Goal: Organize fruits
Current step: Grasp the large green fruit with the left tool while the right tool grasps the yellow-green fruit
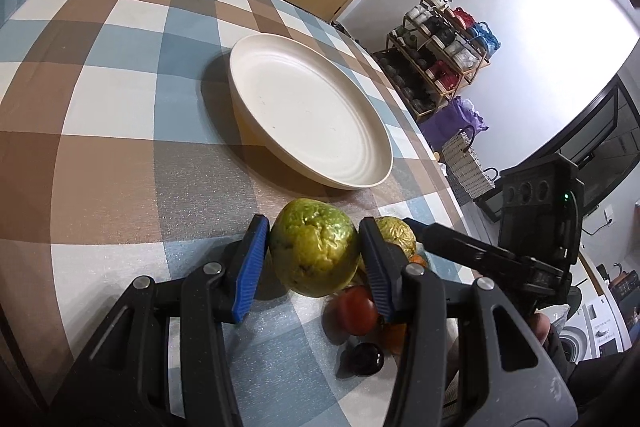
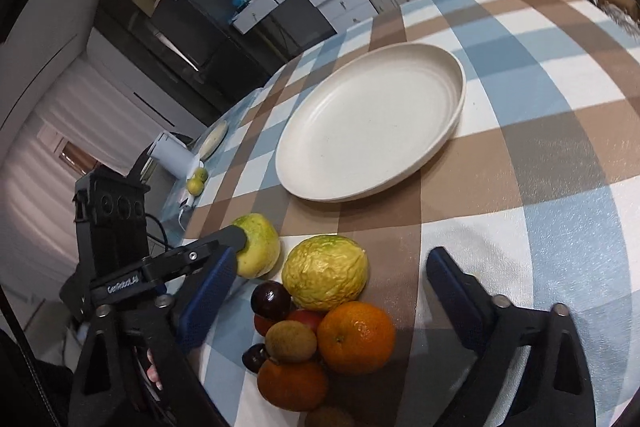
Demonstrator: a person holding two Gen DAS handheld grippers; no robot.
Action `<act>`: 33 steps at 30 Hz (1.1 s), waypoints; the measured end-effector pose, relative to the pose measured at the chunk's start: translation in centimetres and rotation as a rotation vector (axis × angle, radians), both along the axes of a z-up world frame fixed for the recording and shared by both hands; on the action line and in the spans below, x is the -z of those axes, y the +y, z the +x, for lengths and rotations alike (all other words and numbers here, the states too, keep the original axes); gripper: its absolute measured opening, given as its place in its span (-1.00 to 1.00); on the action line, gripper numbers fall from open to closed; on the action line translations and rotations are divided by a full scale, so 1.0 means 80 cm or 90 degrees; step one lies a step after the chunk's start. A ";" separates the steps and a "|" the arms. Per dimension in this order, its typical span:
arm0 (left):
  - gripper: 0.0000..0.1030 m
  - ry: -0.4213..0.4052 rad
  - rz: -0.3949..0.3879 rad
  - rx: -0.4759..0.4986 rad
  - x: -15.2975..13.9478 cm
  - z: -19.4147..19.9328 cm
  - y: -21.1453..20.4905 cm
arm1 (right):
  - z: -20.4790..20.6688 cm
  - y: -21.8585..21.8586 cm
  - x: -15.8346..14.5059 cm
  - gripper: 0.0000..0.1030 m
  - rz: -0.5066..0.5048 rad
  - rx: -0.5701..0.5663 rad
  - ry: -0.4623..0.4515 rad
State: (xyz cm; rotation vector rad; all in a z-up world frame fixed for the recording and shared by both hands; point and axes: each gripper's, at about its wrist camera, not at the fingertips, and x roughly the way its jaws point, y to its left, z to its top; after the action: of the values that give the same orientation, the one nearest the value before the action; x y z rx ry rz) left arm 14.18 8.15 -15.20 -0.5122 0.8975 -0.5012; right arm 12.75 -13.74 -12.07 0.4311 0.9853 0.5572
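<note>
Left tongs point(image 1: 314, 259) sit snug around the green fruit point(image 1: 313, 253) on the surface beside the pile, right tongs point(image 2: 320, 299) wide open holding nothing, so a weak pinch could drop it short of the plate point(image 1: 382, 143).

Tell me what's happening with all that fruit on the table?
A person is sorting fruit with a grabber in each hand. The left tool has its blue pads on either side of a wrinkly green fruit, ready to carry it. The right tool is open above the rest of the pile, which includes an orange and a kiwi. The white plate on the checked tablecloth has no fruit on it yet.
</note>
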 end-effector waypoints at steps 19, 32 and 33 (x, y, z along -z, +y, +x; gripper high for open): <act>-0.15 0.001 -0.006 -0.003 0.002 -0.002 0.006 | 0.007 0.009 0.012 -0.01 0.018 0.002 0.041; -0.15 -0.020 0.010 -0.028 -0.019 0.002 0.008 | 0.010 -0.011 0.005 -0.01 0.014 0.023 0.005; -0.15 -0.022 0.009 -0.029 -0.022 0.003 0.009 | 0.010 -0.012 0.004 -0.01 0.015 0.023 0.002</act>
State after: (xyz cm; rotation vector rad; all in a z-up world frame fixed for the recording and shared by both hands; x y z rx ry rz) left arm 14.45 8.89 -13.41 -0.5084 0.8547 -0.4598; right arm 13.52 -14.72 -12.40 0.4706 0.9729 0.5368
